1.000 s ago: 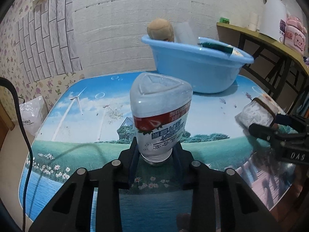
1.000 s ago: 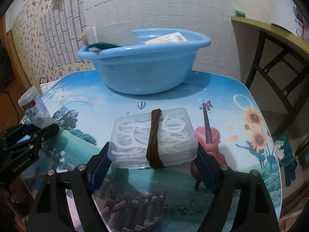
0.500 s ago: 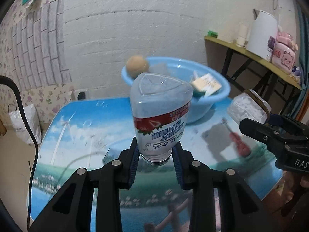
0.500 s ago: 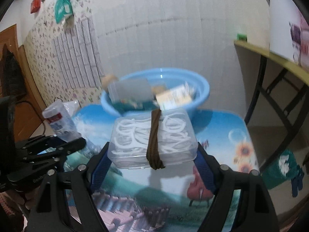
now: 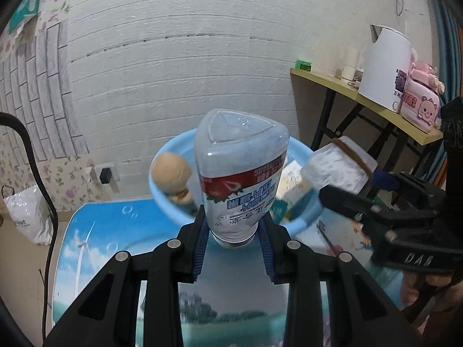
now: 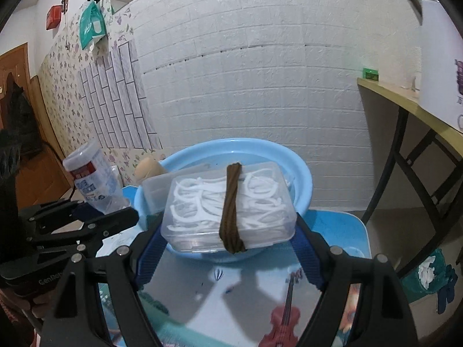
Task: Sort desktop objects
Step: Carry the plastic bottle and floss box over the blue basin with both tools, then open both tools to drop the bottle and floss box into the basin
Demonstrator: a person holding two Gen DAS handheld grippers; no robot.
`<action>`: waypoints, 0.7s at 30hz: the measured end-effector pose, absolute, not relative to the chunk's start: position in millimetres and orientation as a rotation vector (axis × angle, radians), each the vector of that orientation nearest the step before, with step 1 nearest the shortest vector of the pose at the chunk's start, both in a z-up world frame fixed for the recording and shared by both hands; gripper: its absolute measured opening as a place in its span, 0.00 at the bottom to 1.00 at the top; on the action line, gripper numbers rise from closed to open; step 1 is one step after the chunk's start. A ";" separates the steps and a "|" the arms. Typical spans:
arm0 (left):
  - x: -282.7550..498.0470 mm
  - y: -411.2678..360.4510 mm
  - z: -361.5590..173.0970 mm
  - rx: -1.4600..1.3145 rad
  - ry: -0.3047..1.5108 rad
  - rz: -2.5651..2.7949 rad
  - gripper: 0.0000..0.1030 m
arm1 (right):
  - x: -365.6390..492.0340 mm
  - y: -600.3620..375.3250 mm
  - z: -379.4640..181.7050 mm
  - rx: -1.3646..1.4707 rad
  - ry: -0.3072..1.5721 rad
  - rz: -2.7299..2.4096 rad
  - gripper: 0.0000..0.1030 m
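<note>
Clear bottle (image 5: 240,173) with a red-and-white label hangs upside down, neck pinched in the left claw (image 5: 233,241); right claw (image 6: 228,240) clamps a banded clear box (image 6: 228,206) before the blue basin (image 6: 301,179).

My bottle (image 5: 240,173) hiding the middle of the blue basin (image 5: 301,219), its label print blurred, my clear box (image 6: 228,205) covering the basin's contents, kettle (image 6: 439,57) cut off at right edge

Both grippers angle down toward the blue basin (image 6: 301,179): the left gripper (image 5: 233,238) has its fingers (image 5: 199,248) clamped on a bottle's neck, while the right gripper (image 6: 228,248) grips a clear box between wide-set fingers (image 6: 306,257).
</note>
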State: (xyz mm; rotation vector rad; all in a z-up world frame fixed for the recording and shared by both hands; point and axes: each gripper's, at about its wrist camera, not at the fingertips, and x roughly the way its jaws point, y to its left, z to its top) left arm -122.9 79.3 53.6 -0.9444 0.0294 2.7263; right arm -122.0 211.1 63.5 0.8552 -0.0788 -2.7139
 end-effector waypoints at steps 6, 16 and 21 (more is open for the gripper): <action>-167.8 99.1 51.6 -0.960 0.081 2.698 0.31 | -154.9 215.7 50.2 0.912 -0.056 -2.692 0.79; -203.9 107.2 43.8 -0.990 0.116 2.669 0.32 | -197.9 230.8 37.9 0.950 -0.087 -2.690 0.79; -201.0 100.6 46.0 -0.975 0.068 2.616 0.41 | -212.4 228.4 33.5 0.975 -0.102 -2.689 0.79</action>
